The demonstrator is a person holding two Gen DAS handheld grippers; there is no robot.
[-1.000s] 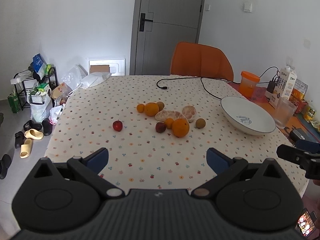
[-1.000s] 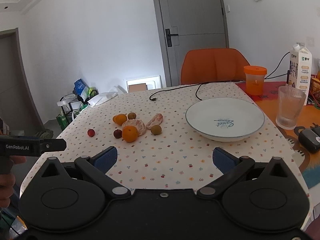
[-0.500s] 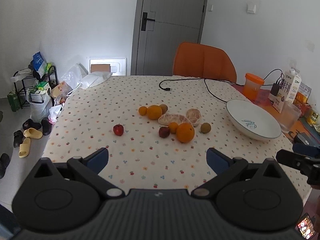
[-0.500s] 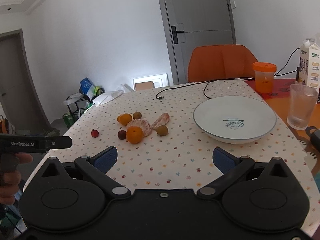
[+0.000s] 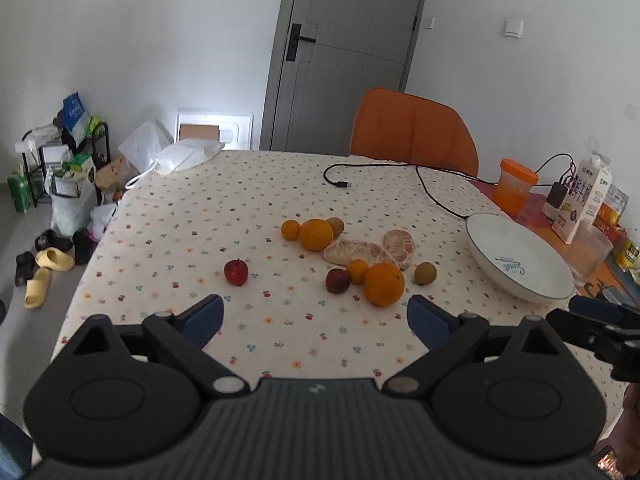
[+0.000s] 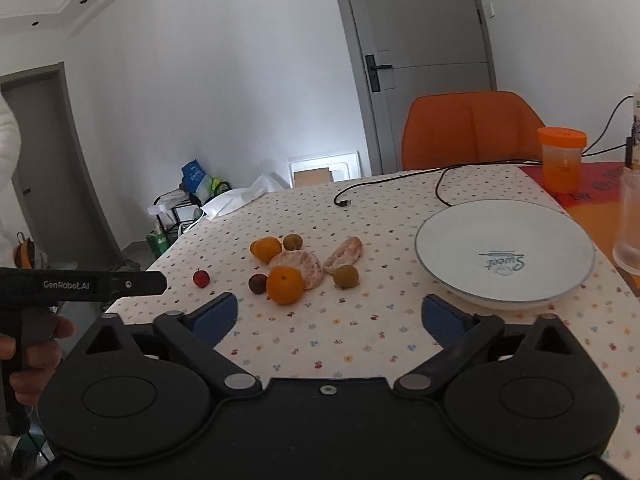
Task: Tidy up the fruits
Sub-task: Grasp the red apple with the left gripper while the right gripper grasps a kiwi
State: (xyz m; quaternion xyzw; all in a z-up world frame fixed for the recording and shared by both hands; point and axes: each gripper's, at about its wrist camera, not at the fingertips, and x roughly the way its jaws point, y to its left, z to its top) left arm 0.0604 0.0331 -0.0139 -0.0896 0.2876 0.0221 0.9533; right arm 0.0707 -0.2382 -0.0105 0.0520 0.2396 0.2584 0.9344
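Plainly, both tools are held low over the near edge of the surface, angled down toward the fruit; the left tool has its blue pads spread wide with nothing between them, though its jaws have just been narrowing a little; the right tool stands likewise wide apart and bare, its jaws also just drawn in slightly. From the right wrist view a hand wraps the grip of the left tool at the left edge, and its black bar reads "GenRobot.AI"; from the left wrist view the right tool's tip juts in at the right edge.

On the flowered cloth the fruit lies loose in a cluster near the middle; a large orange sits nearest, touching a small mandarin and just beside a dark plum; two peeled citrus halves lie behind them; a brownish-green fruit sits to the right; a small red apple stands apart on the left; another orange sits farther back. To the right rests a white plate holding no fruit, printed "Sweet" in script; a milk carton stands behind it, its lettering too small to read.
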